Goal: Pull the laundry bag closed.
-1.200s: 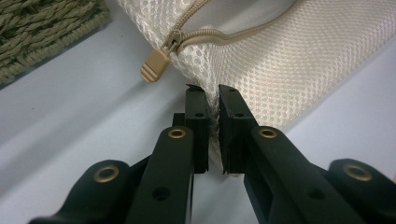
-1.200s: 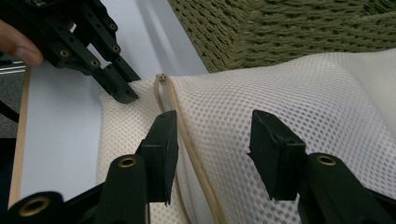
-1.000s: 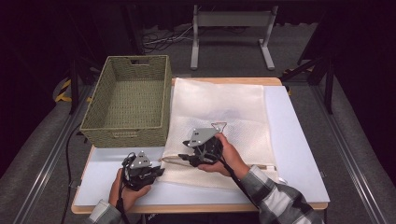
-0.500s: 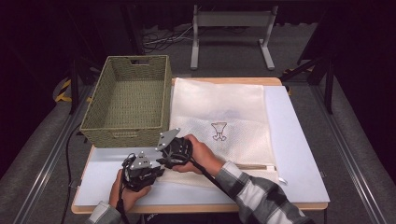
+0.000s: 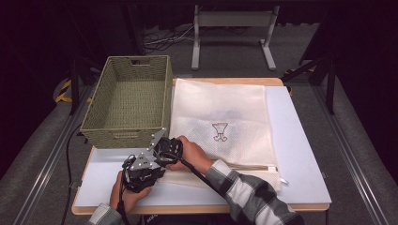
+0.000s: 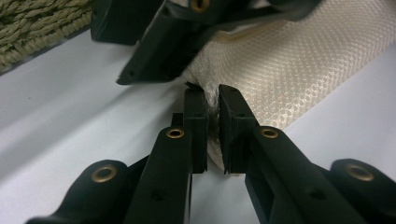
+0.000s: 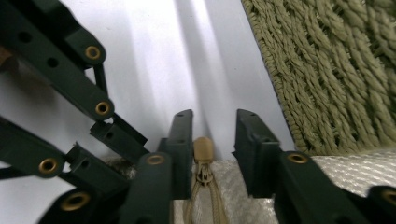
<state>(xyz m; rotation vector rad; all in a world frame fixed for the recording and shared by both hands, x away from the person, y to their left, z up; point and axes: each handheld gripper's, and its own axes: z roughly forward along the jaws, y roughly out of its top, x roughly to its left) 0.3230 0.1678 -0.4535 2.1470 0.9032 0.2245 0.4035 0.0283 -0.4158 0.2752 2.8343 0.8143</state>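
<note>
Since the earlier frames the right gripper (image 5: 162, 151) has travelled from the middle of the mesh bag (image 5: 220, 117) down toward the lower left of the high view, ending just beside the left gripper (image 5: 141, 169), and its jaws have just been closing.

In the right gripper view those jaws stand partly open, one on each side of the tan zipper pull (image 7: 203, 151); the left jaw looks close against it, but a clear gap remains on the right, so the pads do not seem to press it yet. The pull lies straight ahead between the jaws, at the bag's corner, with the zipper's long axis running back toward the camera along the bag's near edge.

In the left gripper view the left gripper (image 6: 213, 100) is nearly closed and pinches a fold of the bag's mesh at that same corner, holding it down on the white table (image 5: 300, 140).

The right gripper is the one placed for the pull; judging from this, it would close and draw along the zipper line while the left anchors the cloth.

Counted: one mesh bag, one zipper pull, one wicker basket (image 5: 126, 101) at the upper left, and two grippers.
</note>
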